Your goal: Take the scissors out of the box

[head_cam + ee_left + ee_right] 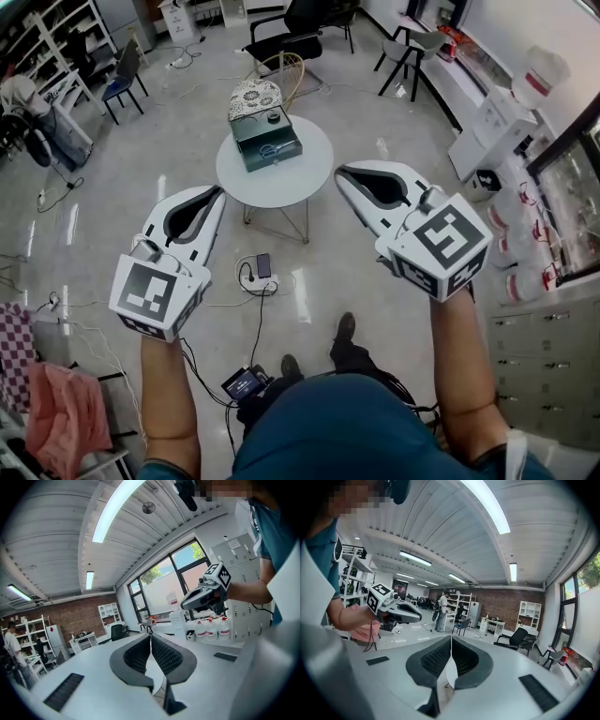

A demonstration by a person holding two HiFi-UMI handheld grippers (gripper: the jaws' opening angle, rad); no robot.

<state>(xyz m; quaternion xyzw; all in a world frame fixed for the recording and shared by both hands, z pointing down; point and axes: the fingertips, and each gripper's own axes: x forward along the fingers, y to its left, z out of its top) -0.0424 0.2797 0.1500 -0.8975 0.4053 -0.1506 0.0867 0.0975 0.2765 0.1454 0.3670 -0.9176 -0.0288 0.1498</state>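
In the head view a dark green box [268, 142] lies open on a small round white table [298, 178] ahead of me. The scissors [271, 149] lie inside its front half. Both grippers are held up well short of the table, clear of the box. My left gripper [220, 191] is at lower left with its jaws closed together and nothing in them. My right gripper [339, 172] is at right, also shut and empty. The left gripper view shows closed tips [150, 635] and the right gripper [204, 594] in the air. The right gripper view shows closed tips [451, 639] and the left gripper [395, 610].
A wicker chair with a patterned cushion [255, 95] stands behind the table. A power strip with a phone [259, 272] and cables lie on the floor in front of it. Black chairs [291, 36] stand farther back, shelves [58, 47] at left, water bottles [525, 244] and cabinets at right.
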